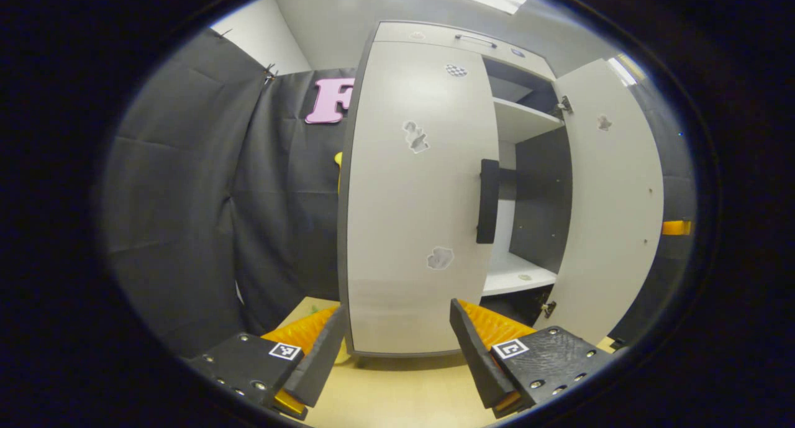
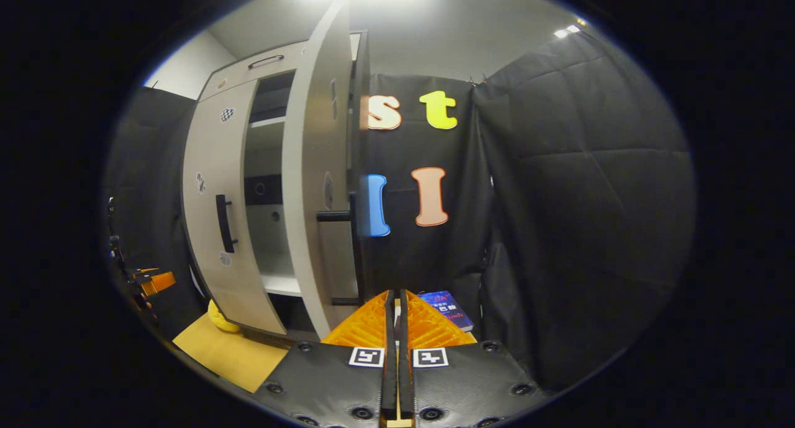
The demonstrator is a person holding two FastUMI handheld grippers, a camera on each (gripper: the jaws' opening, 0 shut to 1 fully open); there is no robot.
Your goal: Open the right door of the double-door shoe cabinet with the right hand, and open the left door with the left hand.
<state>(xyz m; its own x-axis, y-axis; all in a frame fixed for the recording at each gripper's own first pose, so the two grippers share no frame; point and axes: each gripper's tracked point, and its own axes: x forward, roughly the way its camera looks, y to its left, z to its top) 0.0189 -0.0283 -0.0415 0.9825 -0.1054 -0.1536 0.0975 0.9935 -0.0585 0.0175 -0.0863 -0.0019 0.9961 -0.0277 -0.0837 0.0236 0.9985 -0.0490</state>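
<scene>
The pale shoe cabinet [image 1: 459, 40] stands straight ahead in the left gripper view. Its left door [image 1: 410, 198] covers its half, with the black handle [image 1: 487, 201] at its right edge. The right door [image 1: 612, 198] is swung wide open. My left gripper [image 1: 397, 310] is open, low in front of the left door, holding nothing. In the right gripper view the right door [image 2: 320, 186] stands edge-on, and its handle [image 2: 338, 215] sticks out just above my right gripper [image 2: 397, 304]. That gripper is shut with nothing between its fingers.
White shelves [image 1: 518, 276] show inside the cabinet. A yellow object [image 2: 220, 319] sits by the cabinet's foot on the tan surface [image 2: 230, 353]. A blue book [image 2: 447, 310] lies behind the open door. Black cloth walls [image 2: 577, 217] close in on both sides.
</scene>
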